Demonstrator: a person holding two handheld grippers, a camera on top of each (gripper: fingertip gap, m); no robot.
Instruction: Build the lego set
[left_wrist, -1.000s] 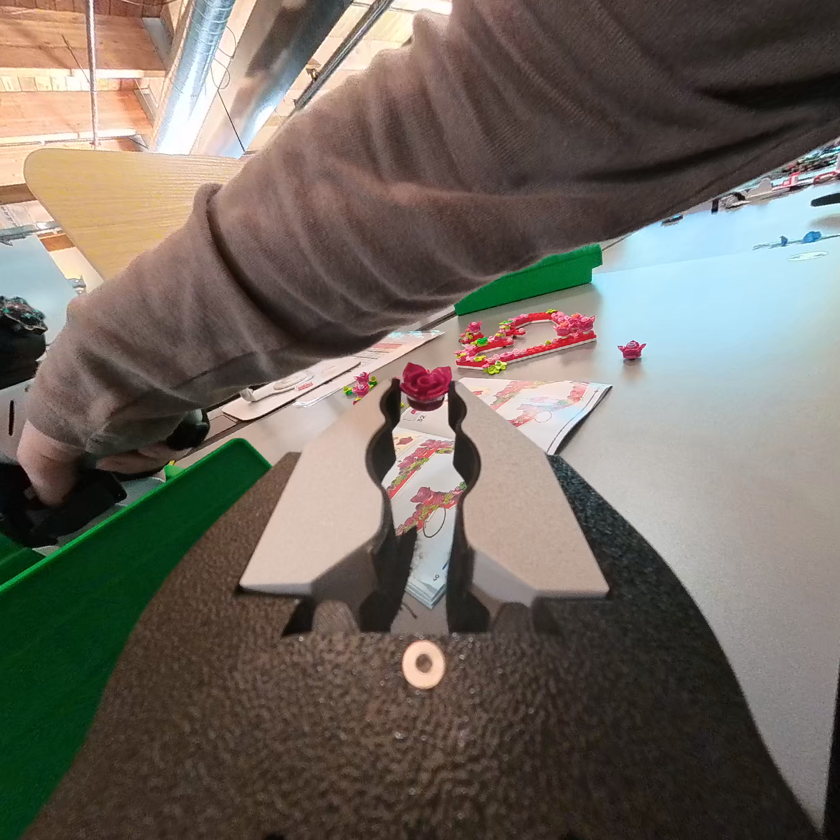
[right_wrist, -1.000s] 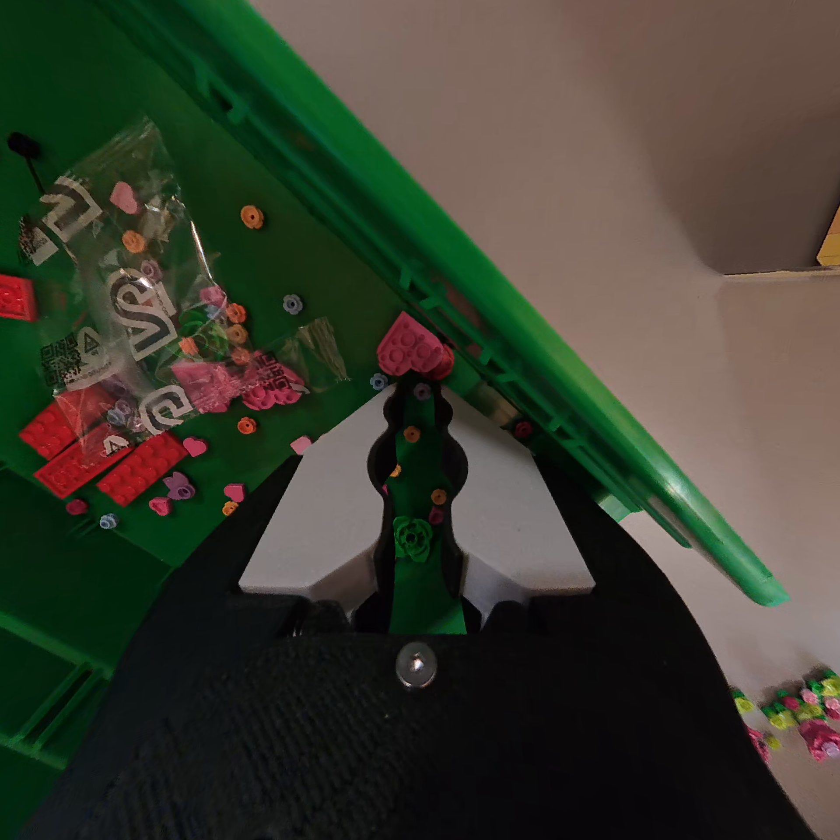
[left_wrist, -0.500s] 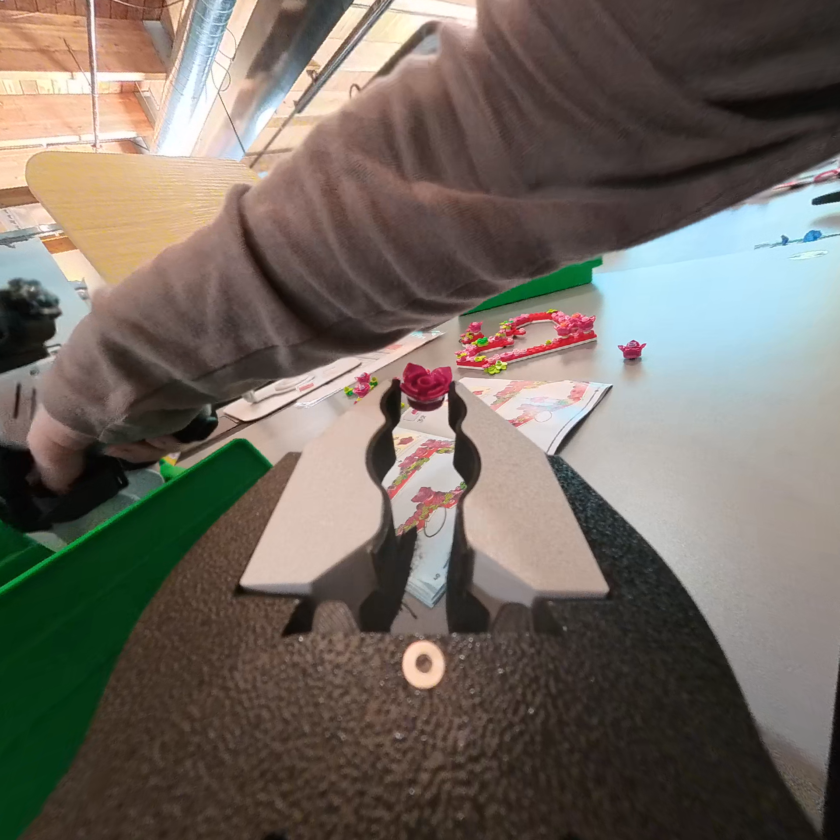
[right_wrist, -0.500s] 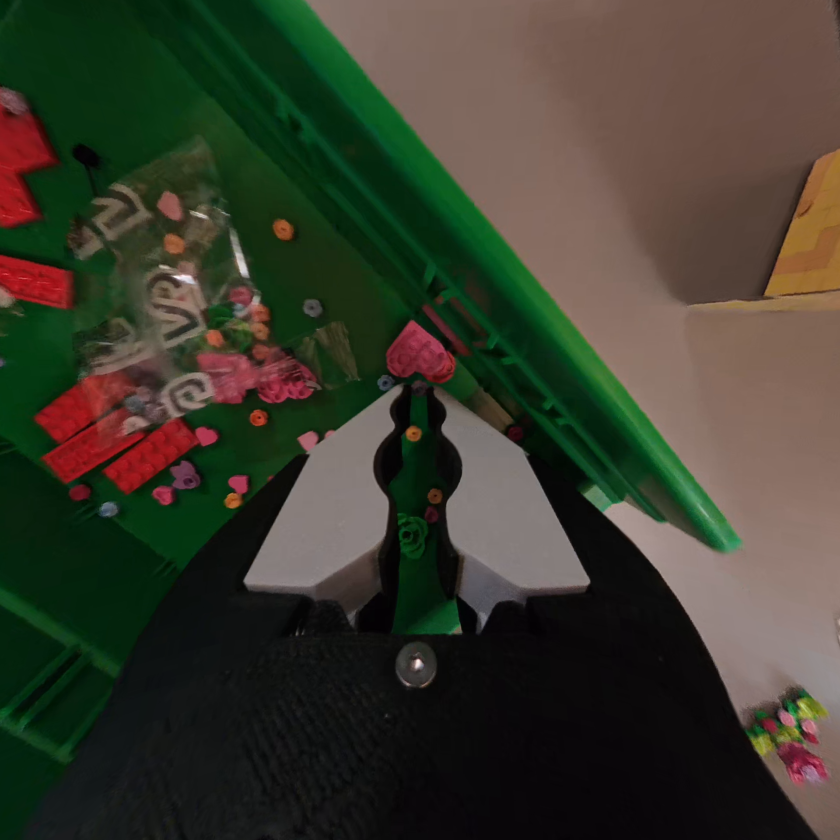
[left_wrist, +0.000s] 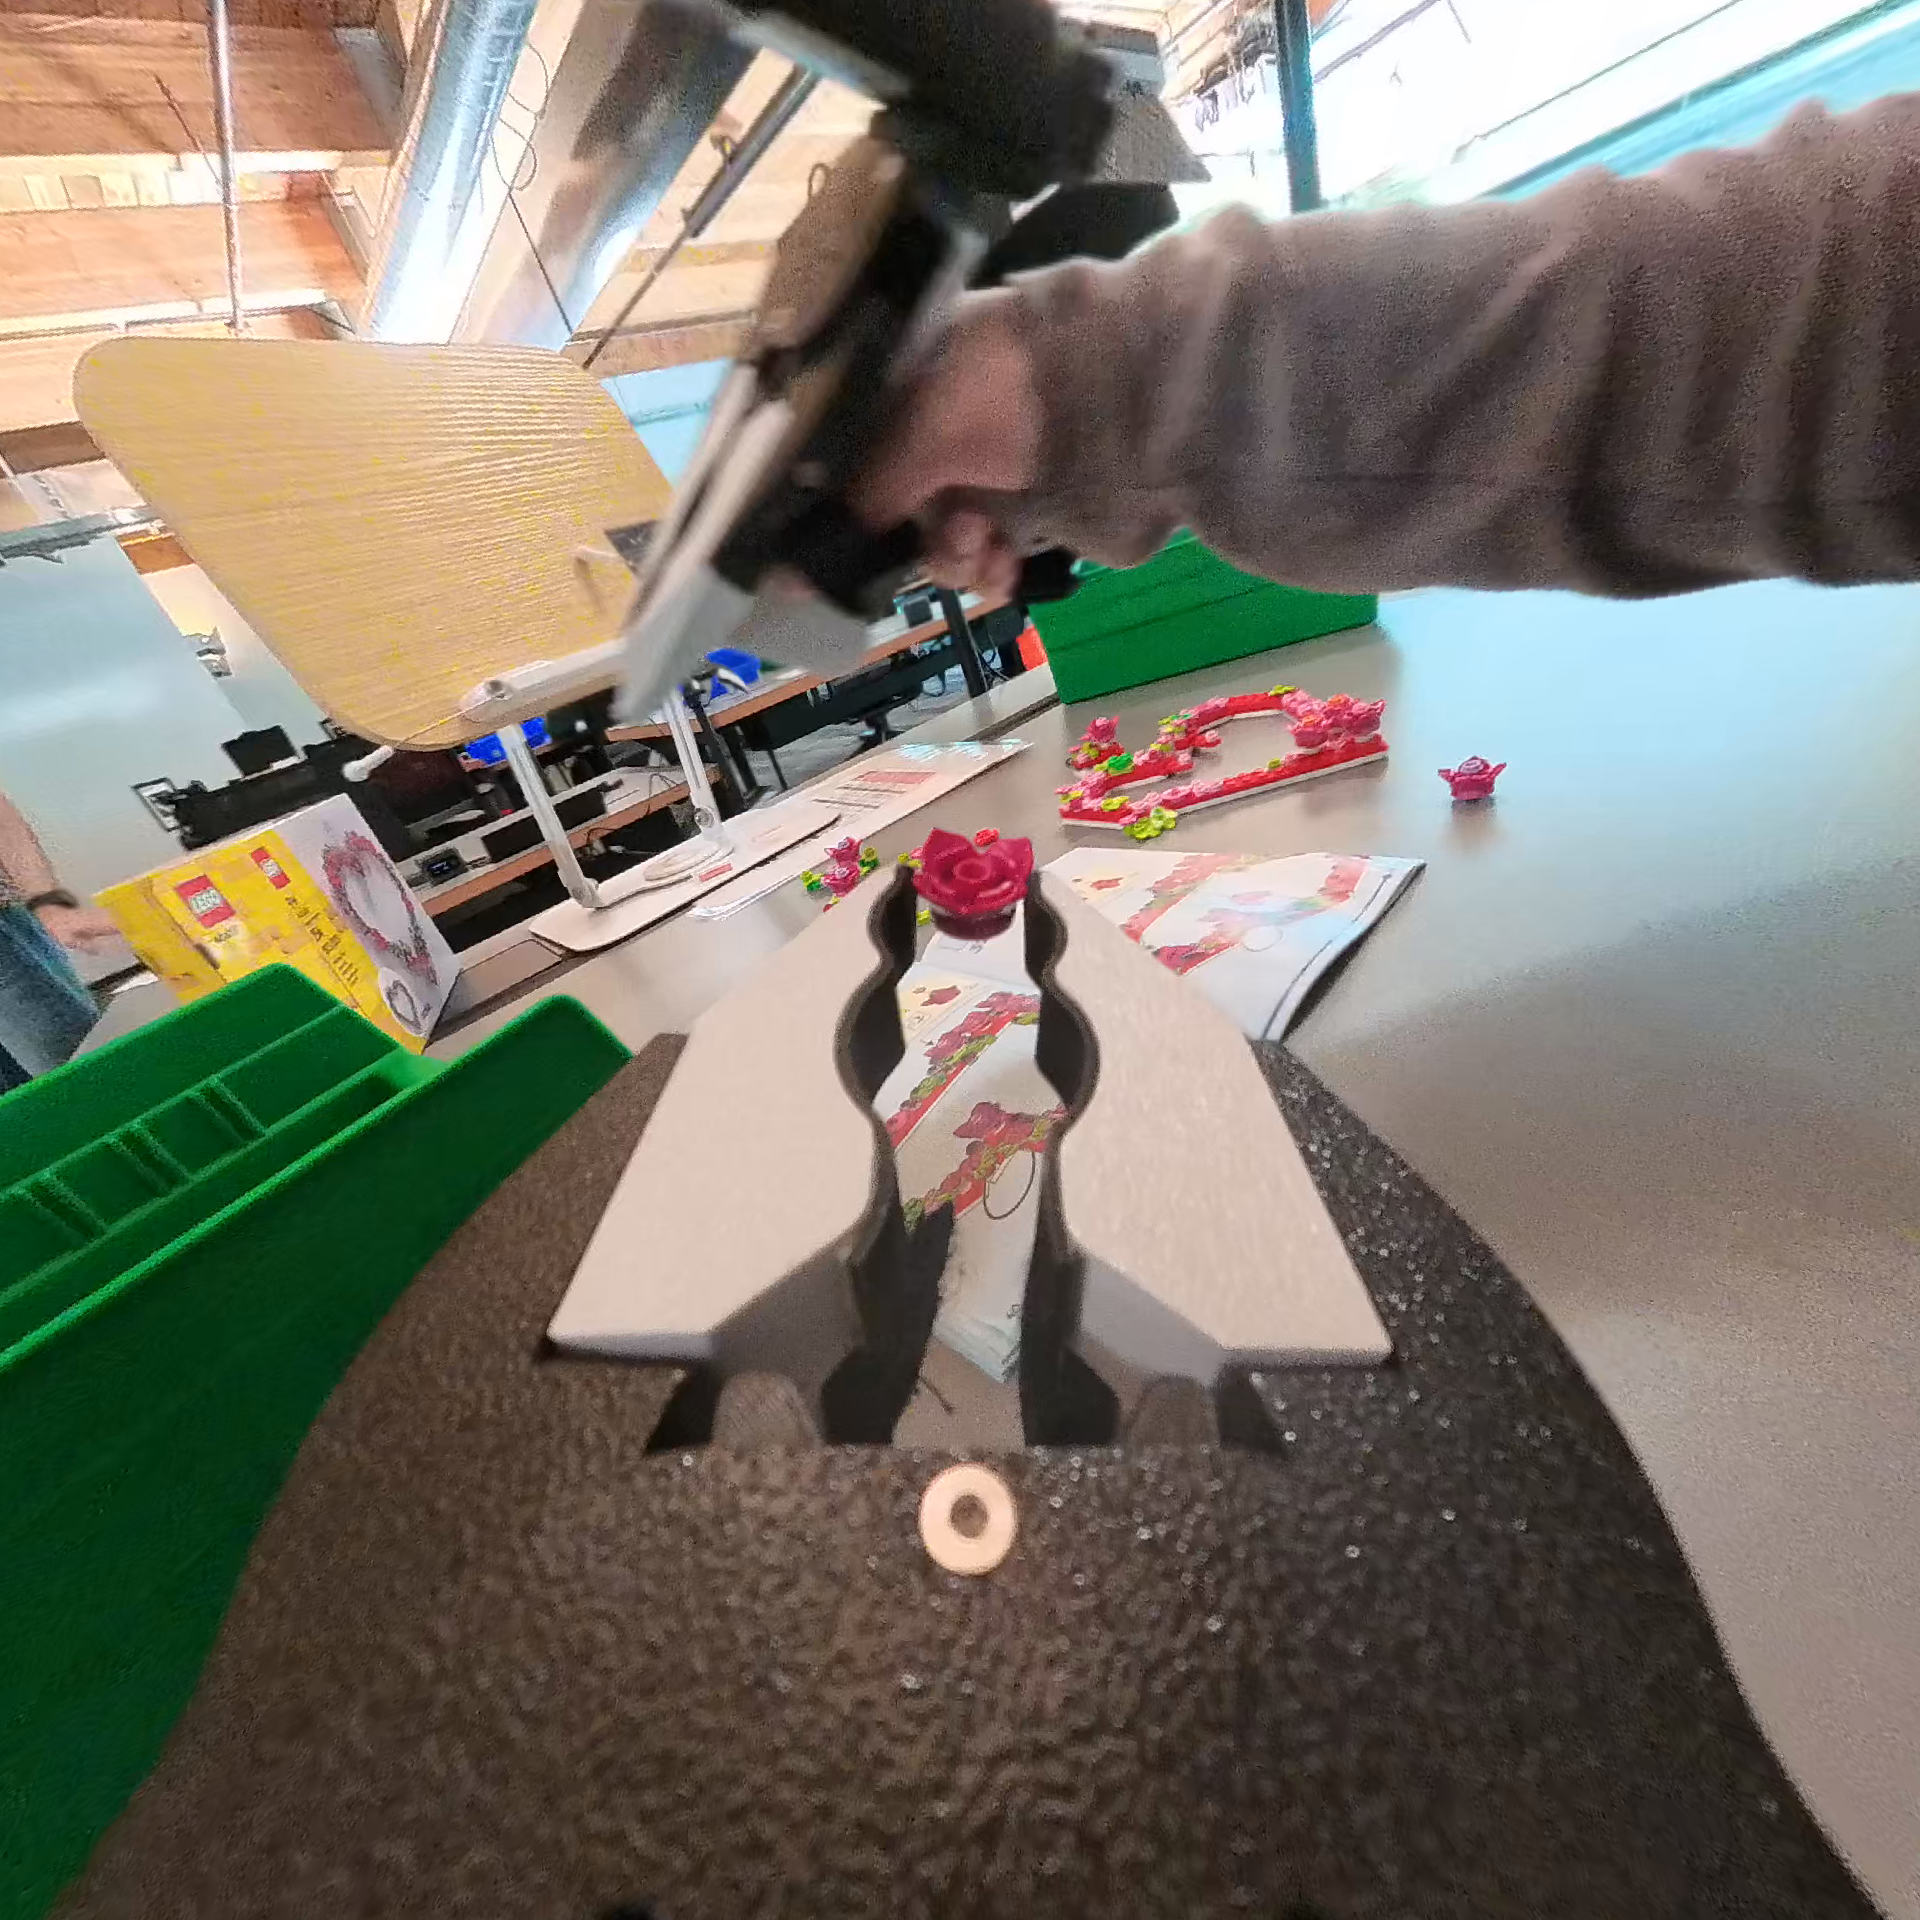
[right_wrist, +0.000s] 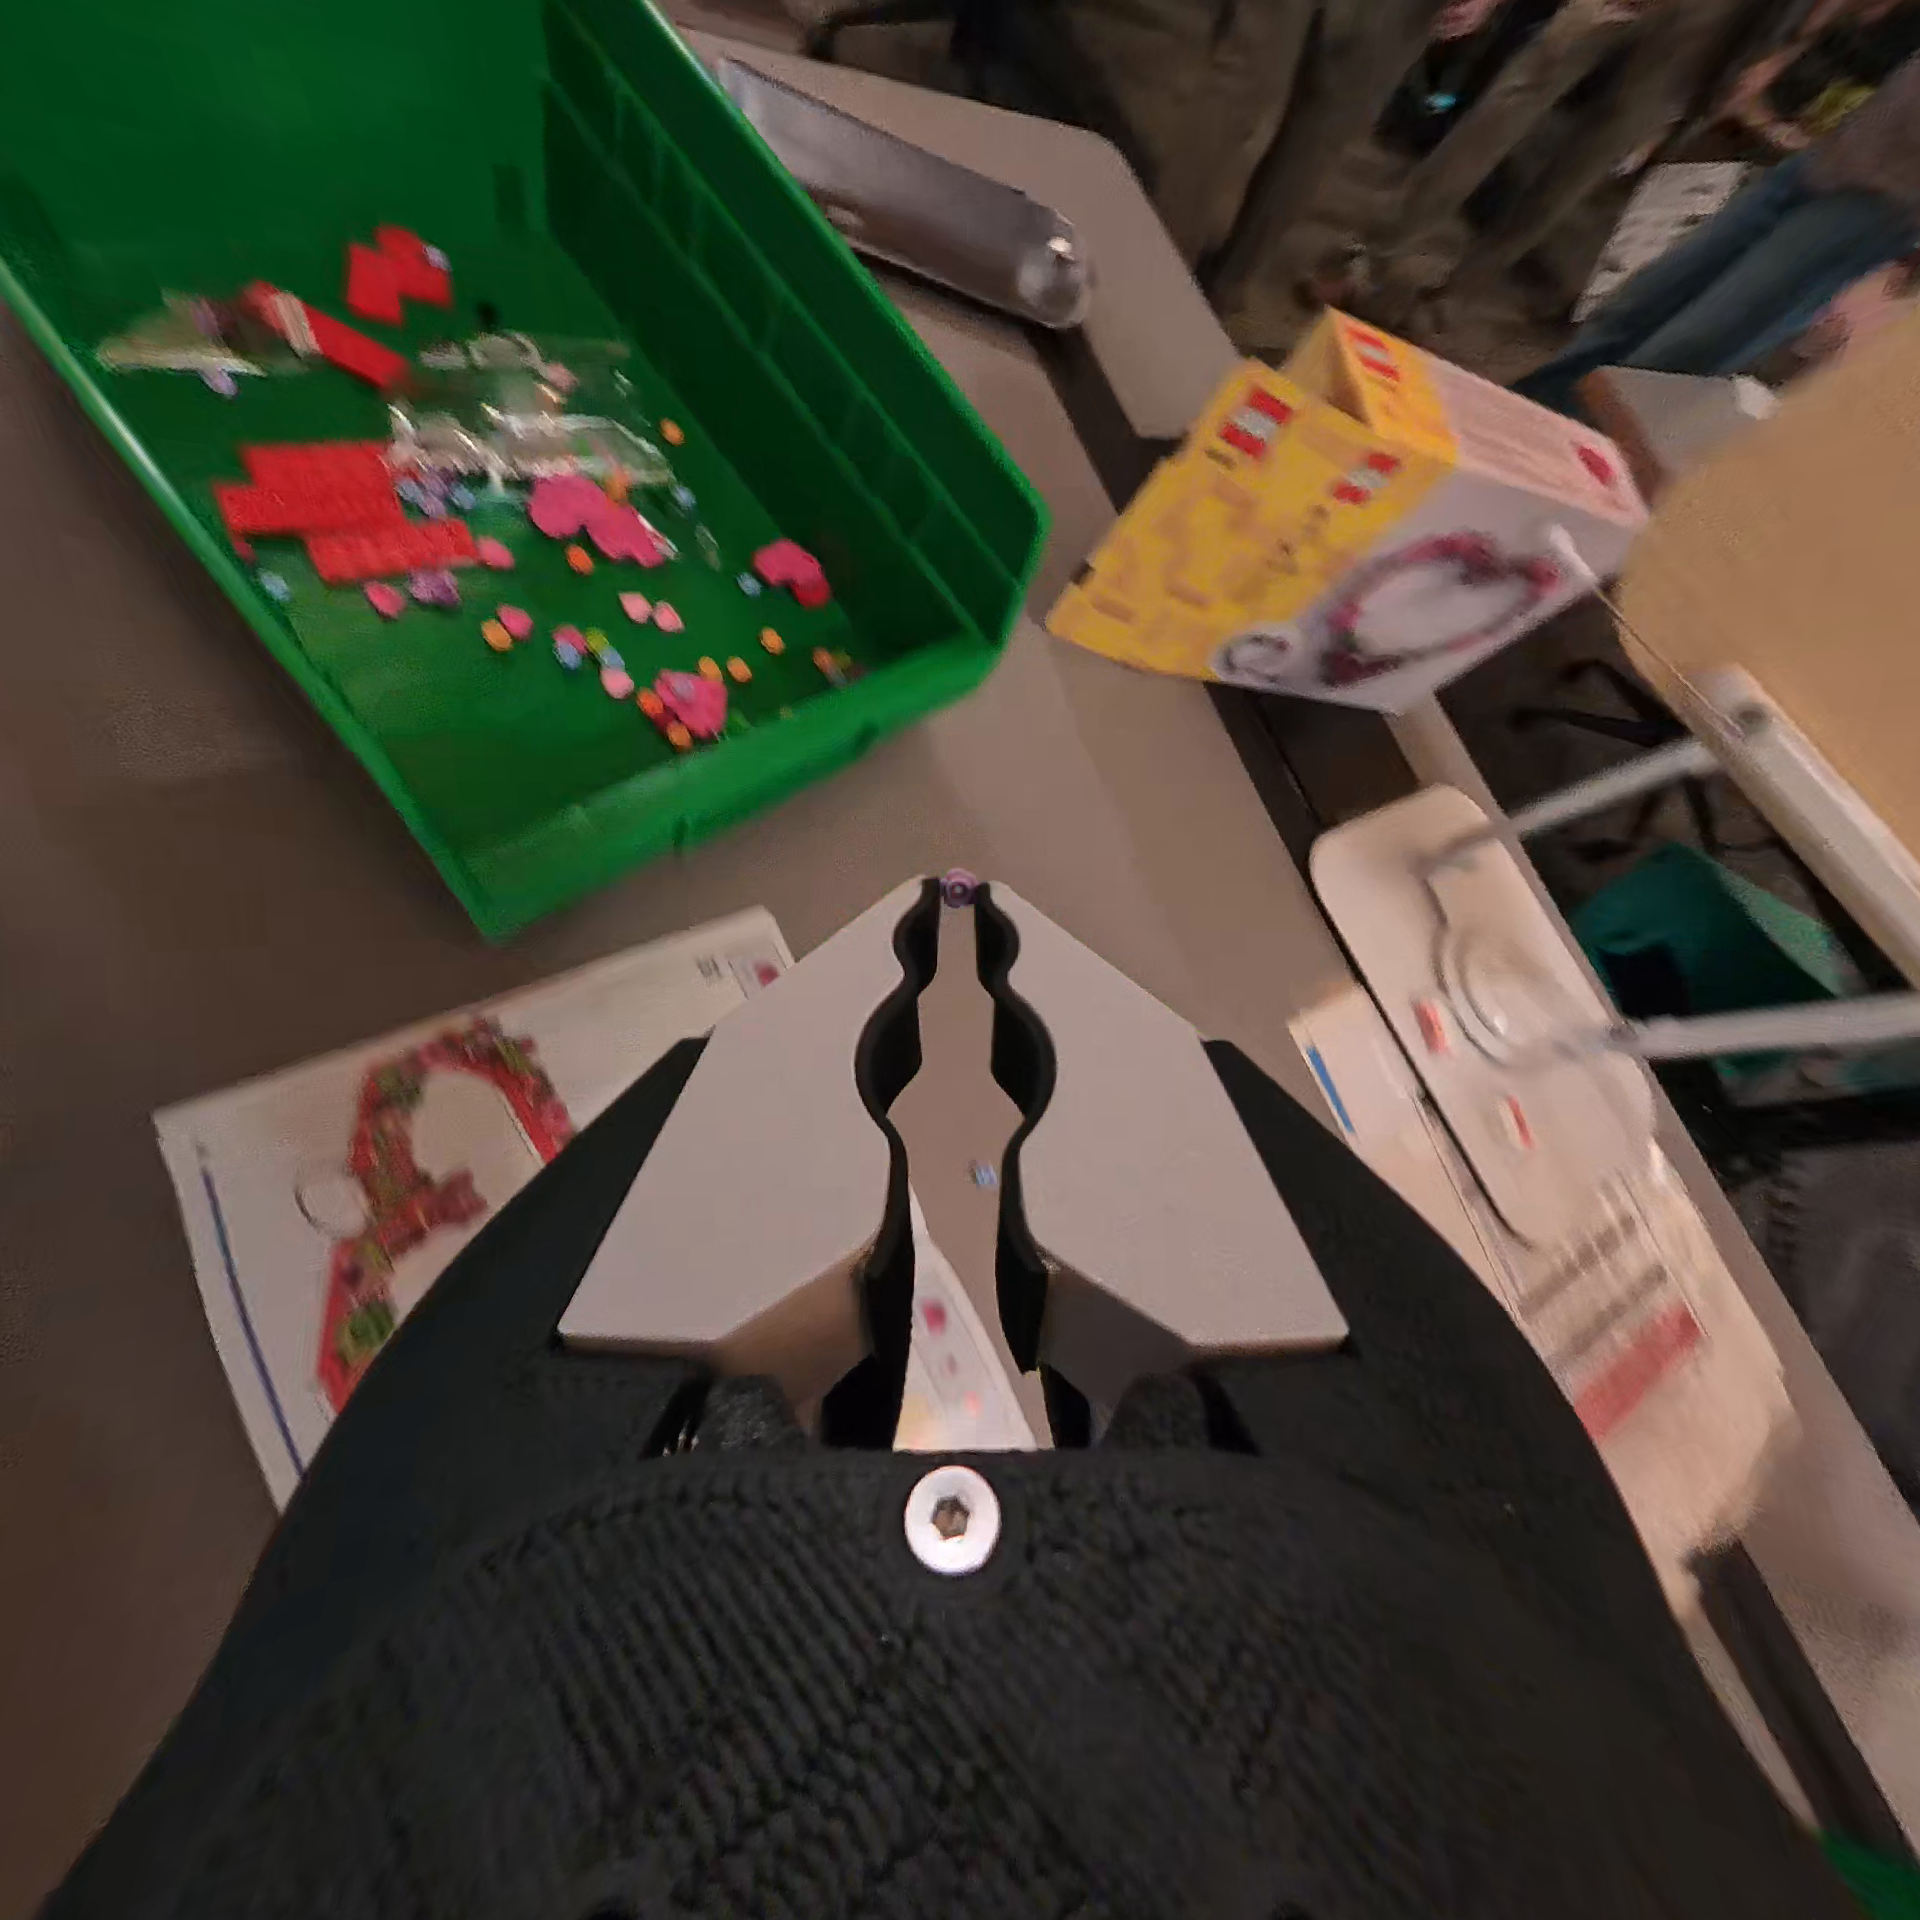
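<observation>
Left gripper (left_wrist: 971, 902) pinched at the tips on a dark pink rose piece (left_wrist: 972, 879), petals layered and facing up, stud base seated between the fingertips, held above the open instruction booklet (left_wrist: 1236, 928) on the grey table (left_wrist: 1621, 1091). Right gripper (right_wrist: 957, 891) nearly closed on a tiny round lilac stud (right_wrist: 957, 889), raised clear of the green bin (right_wrist: 727, 790) of loose red and pink parts; view motion-blurred. Red heart-shaped build (left_wrist: 1226, 761) with flower clusters flat on table beyond booklet, one pink flower (left_wrist: 1471, 777) just beside it.
</observation>
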